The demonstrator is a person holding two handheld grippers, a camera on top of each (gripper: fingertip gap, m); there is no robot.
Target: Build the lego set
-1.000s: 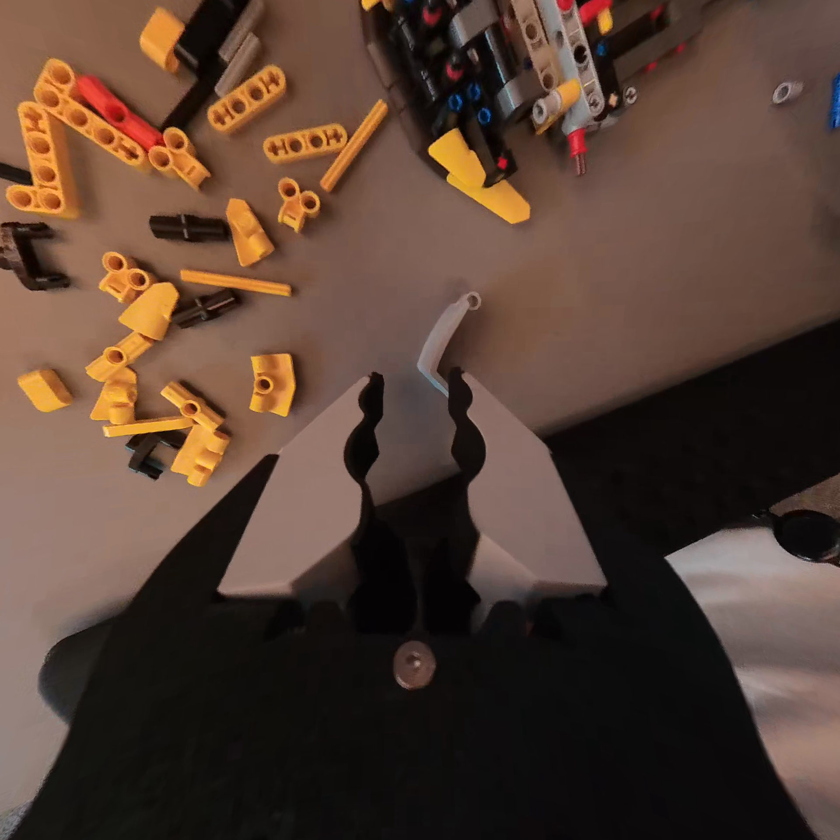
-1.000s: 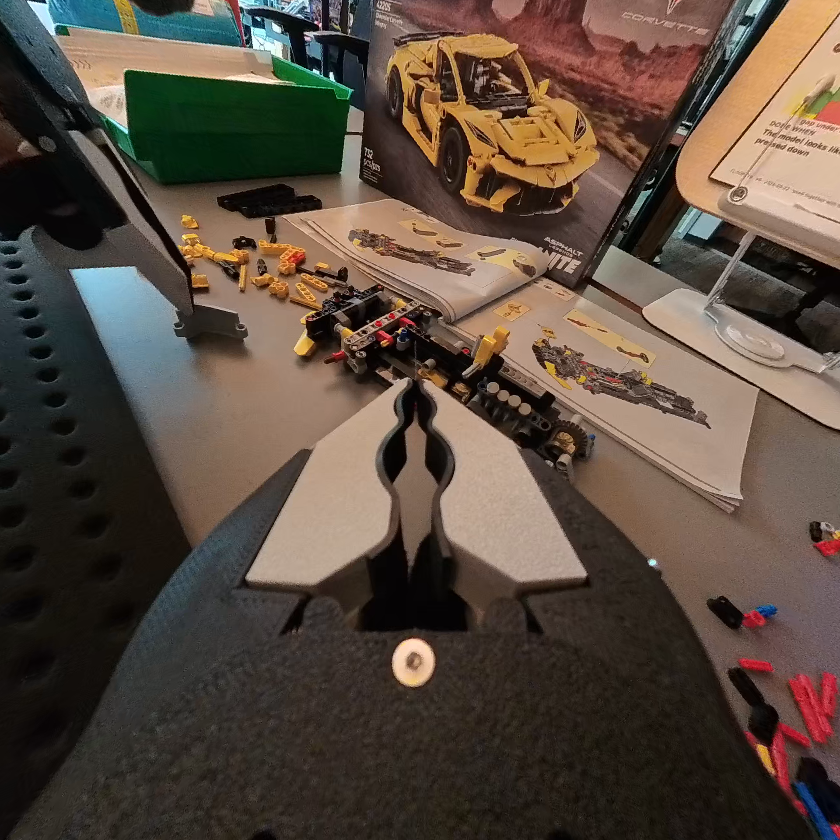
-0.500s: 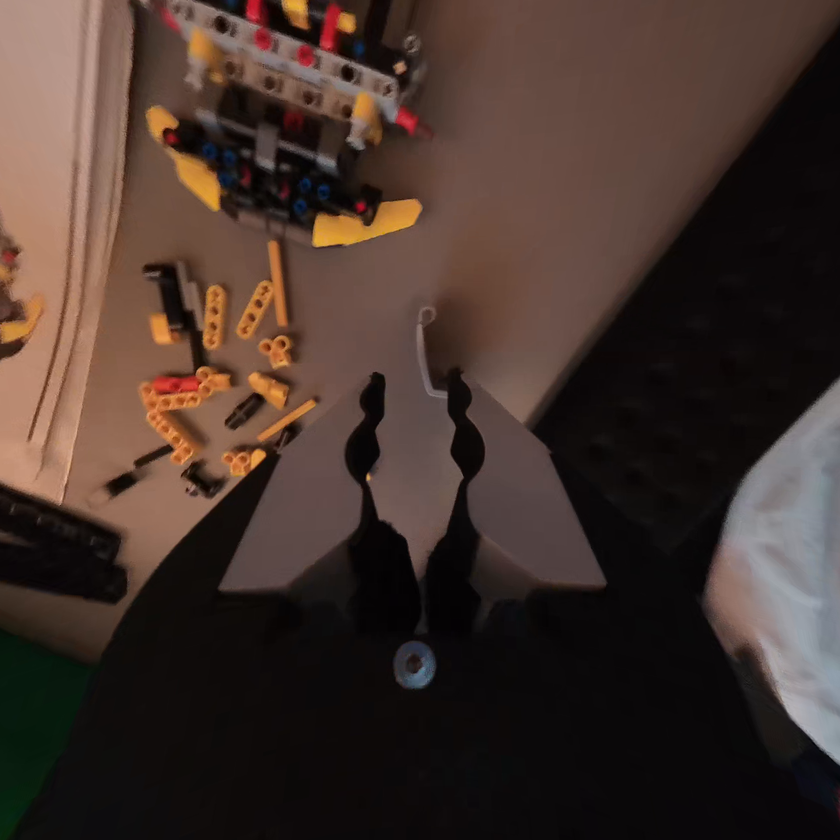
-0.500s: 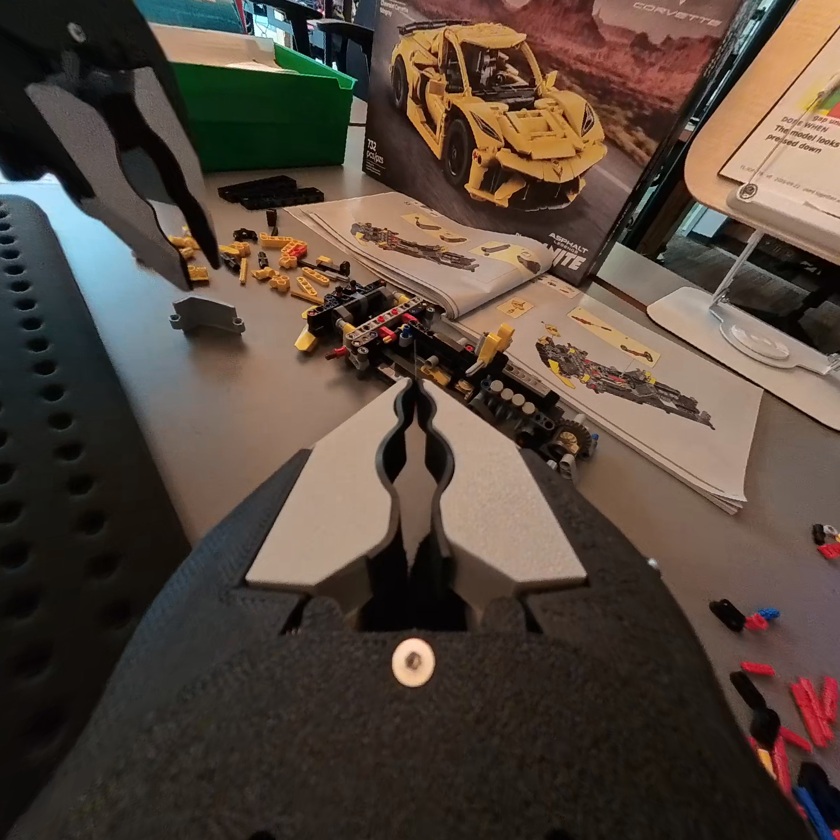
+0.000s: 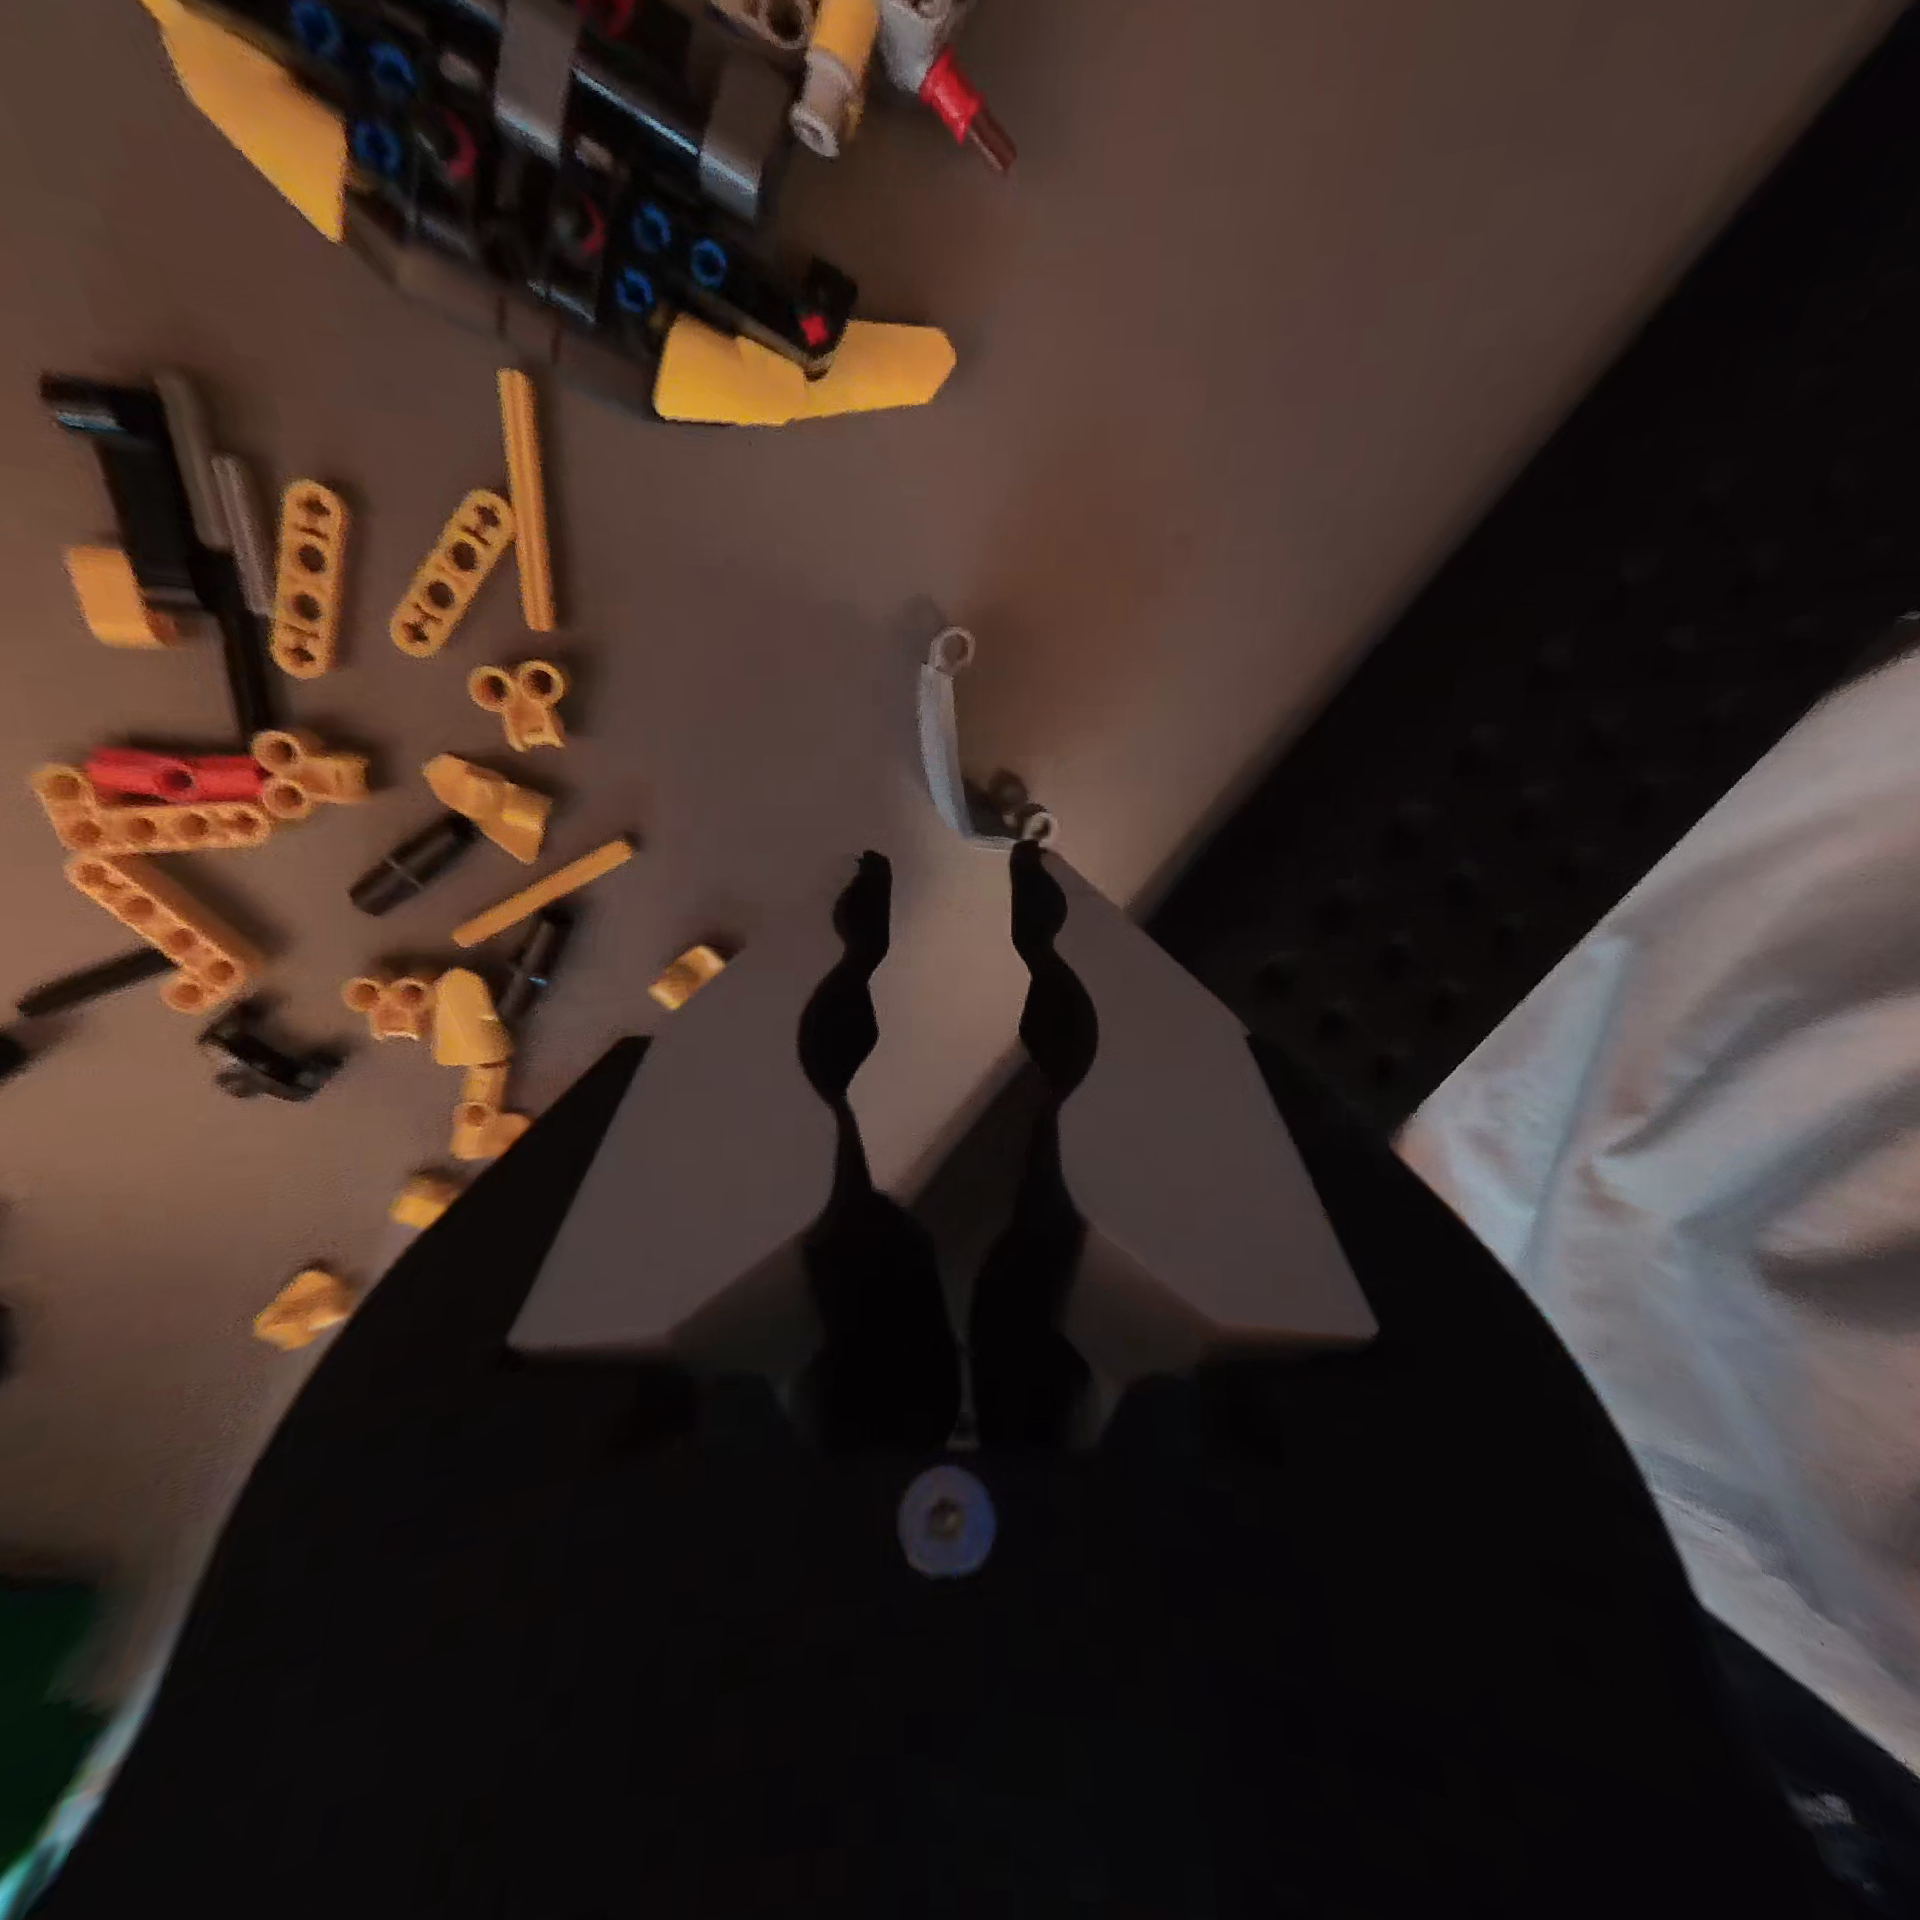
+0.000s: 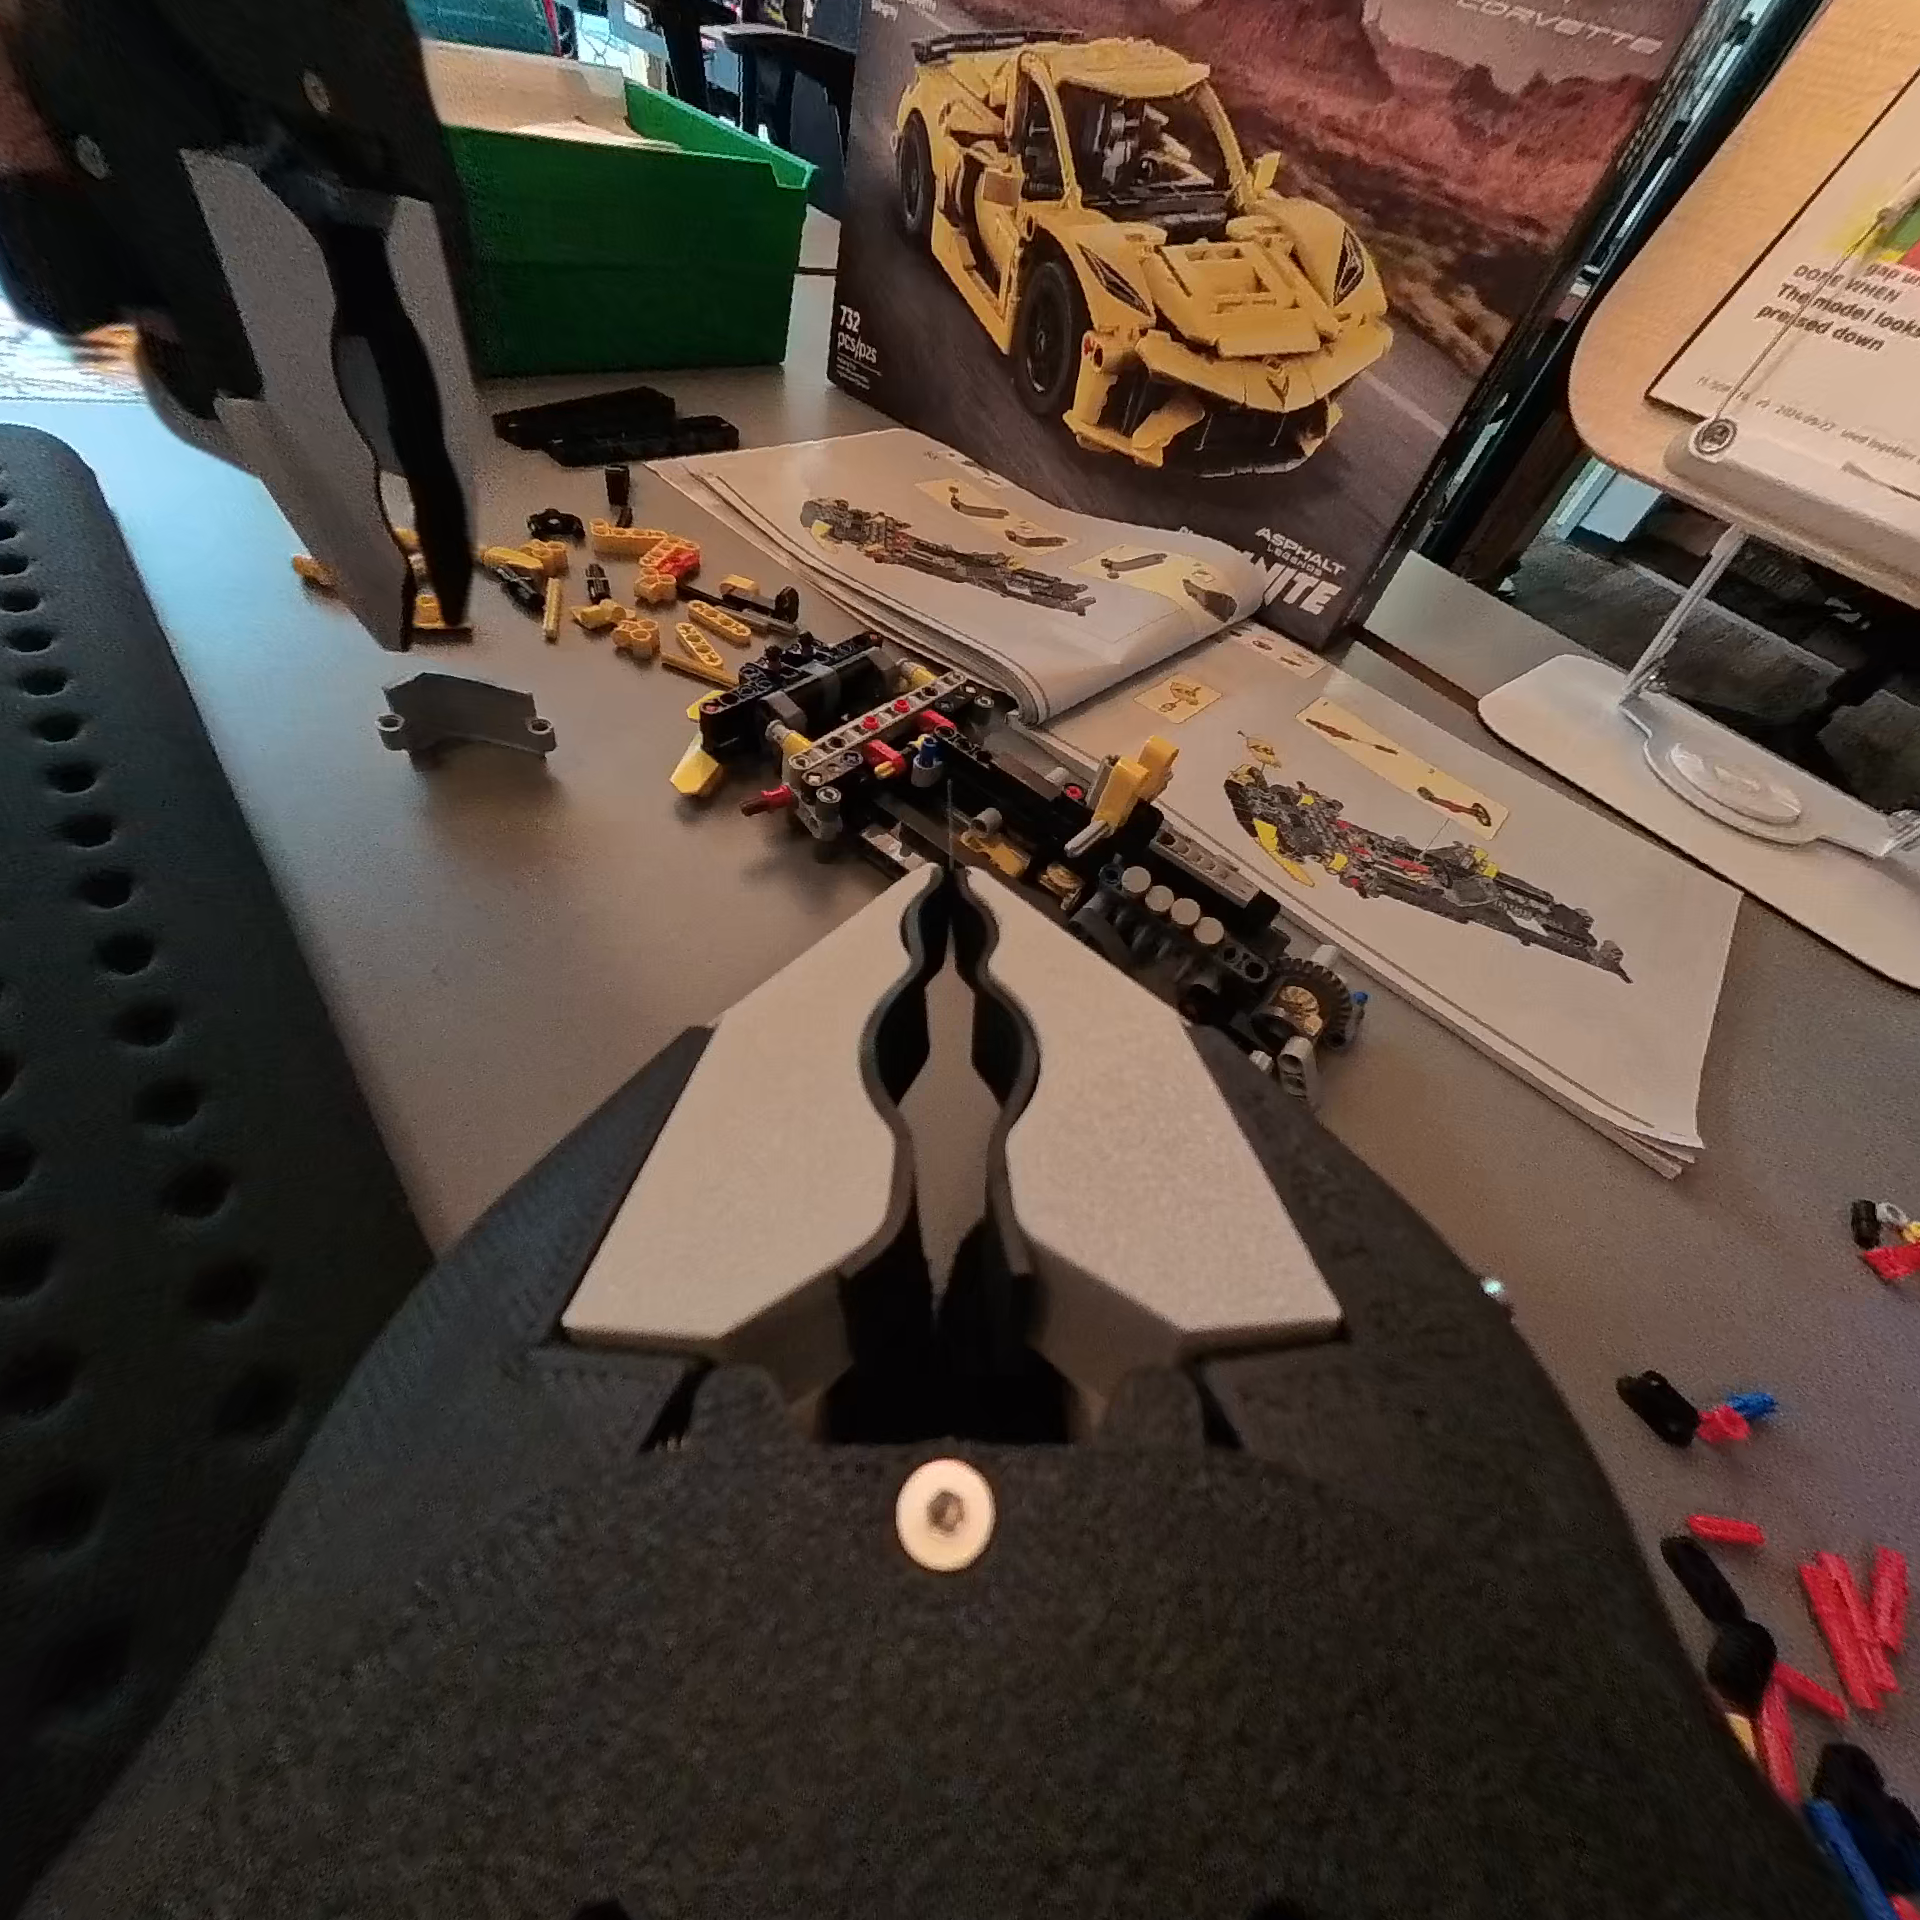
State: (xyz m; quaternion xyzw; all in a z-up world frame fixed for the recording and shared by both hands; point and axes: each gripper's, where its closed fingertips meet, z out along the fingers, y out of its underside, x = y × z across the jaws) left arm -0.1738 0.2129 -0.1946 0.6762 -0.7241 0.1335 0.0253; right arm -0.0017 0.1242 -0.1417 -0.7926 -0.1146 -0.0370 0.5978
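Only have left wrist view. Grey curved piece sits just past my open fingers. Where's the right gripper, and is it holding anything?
Observer: The right gripper is shut with nothing in it, pointed at the chassis.
Operator: Is left touching the grey piece?
Observer: No. In the right wrist view the grey curved piece lies flat on the table, clear of the left gripper tips.
Operator: Manual around?
Observer: The open instruction booklet lies just behind the chassis.
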